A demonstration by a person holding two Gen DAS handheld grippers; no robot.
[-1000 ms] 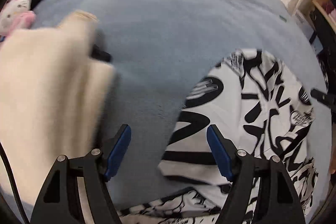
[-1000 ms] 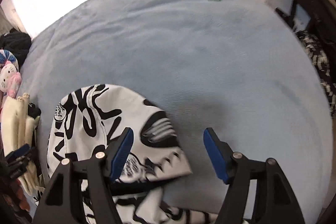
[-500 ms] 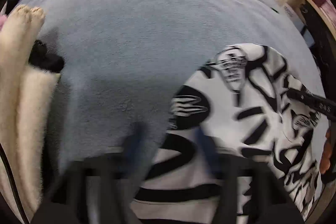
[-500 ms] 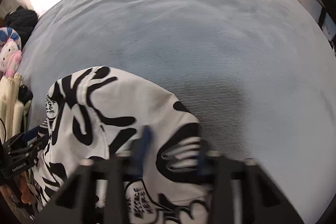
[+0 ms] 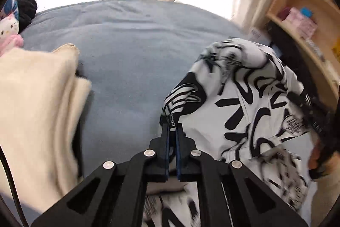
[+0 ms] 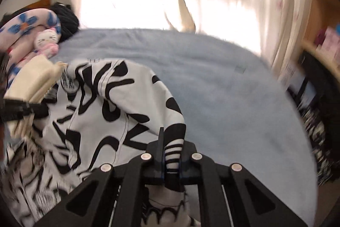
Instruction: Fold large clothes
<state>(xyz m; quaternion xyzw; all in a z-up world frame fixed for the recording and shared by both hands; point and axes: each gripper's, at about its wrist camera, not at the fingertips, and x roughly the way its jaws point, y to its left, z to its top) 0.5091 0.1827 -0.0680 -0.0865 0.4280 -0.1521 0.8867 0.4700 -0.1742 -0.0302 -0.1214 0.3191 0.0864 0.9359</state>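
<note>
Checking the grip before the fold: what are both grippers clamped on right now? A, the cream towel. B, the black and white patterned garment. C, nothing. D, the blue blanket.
B: the left gripper and right gripper each pinch the black and white patterned garment.

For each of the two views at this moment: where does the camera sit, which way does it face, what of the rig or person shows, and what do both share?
Left wrist: sits on the left gripper, looking forward and down across the blue bed cover; its jaws, just closed, pinch the black-and-white garment; a hand shows at the right edge.
Right wrist: sits on the right gripper, facing the same bed; its jaws, just closed, clamp the garment.
Shared: garment, bed cover, cream folded cloth, plush toy, curtain.
</note>
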